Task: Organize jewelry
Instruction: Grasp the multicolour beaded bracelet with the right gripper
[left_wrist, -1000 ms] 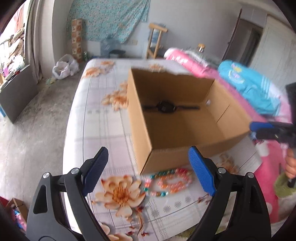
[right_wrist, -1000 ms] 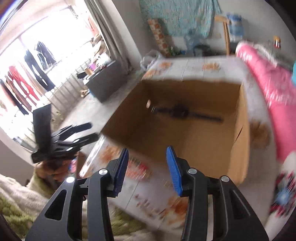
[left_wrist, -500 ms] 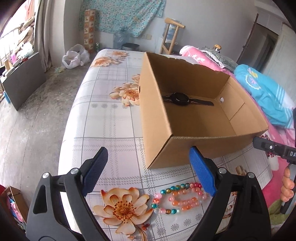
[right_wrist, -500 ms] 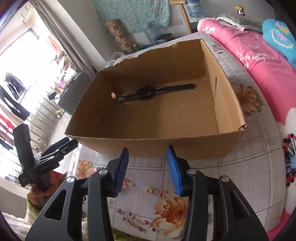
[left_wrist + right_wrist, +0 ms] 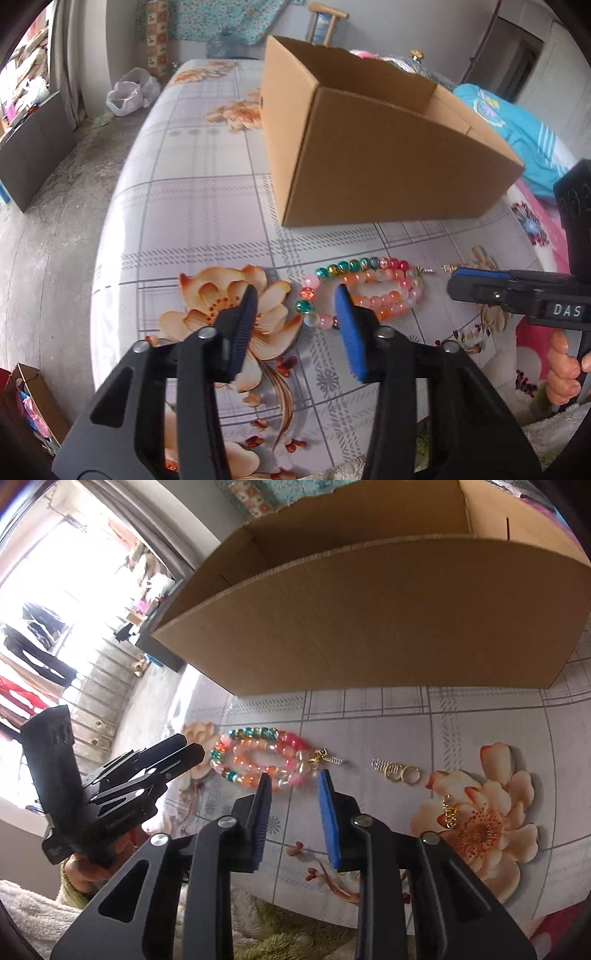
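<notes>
Beaded bracelets [image 5: 364, 291] in pink, orange and teal lie in a pile on the floral tablecloth, in front of an open cardboard box [image 5: 369, 155]. My left gripper [image 5: 295, 295] is open, low over the left end of the beads. My right gripper [image 5: 293, 779] is open, just short of the beads [image 5: 258, 757]. Small gold pieces [image 5: 397, 771] lie right of the beads, another gold piece [image 5: 448, 814] on a printed flower. The right gripper also shows in the left wrist view [image 5: 480, 284], the left one in the right wrist view [image 5: 177, 757].
The box [image 5: 369, 609] stands close behind the jewelry; its inside is hidden from here. The table edge [image 5: 107, 221] drops to a concrete floor on the left. Pink and blue bedding [image 5: 517, 122] lies to the right of the box.
Both grippers have dropped low toward the table and come close to the beads. The left jaws have narrowed. The box interior and the watch in it are no longer visible.
</notes>
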